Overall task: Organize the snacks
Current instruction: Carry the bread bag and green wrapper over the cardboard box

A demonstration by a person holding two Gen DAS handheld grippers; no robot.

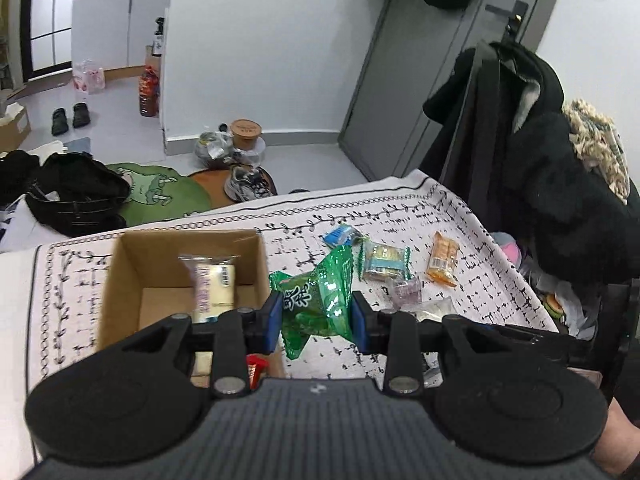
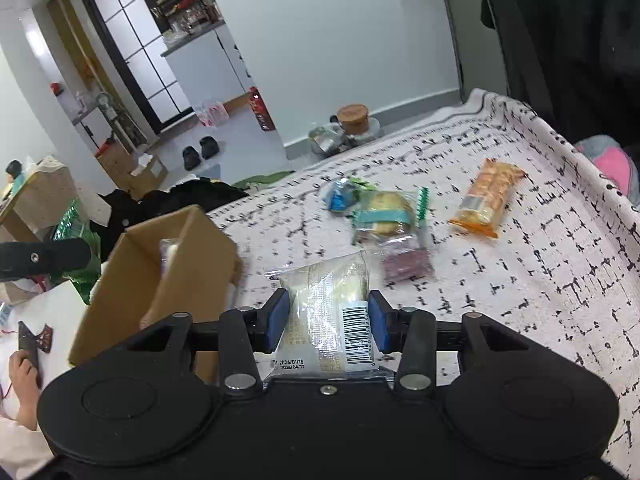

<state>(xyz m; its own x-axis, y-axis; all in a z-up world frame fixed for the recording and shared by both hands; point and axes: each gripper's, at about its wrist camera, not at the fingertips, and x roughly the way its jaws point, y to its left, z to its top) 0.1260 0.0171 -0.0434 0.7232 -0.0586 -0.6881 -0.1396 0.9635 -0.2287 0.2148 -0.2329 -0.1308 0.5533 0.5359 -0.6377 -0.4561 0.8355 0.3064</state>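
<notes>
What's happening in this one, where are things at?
A person is sorting snacks into a cardboard box on a patterned tablecloth. The left gripper holds a green packet beside the box; the right gripper holds a clear-wrapped pastry. One wrapped snack stands inside the box. An orange packet and a few others lie loose on the cloth.

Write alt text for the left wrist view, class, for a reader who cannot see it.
The left gripper holds a green snack packet between its blue-padded jaws, above a patterned tablecloth. Beside it stands an open cardboard box with a pale wrapped snack leaning inside; more wrapped snacks, including an orange packet, lie loose on the cloth beyond.
</notes>
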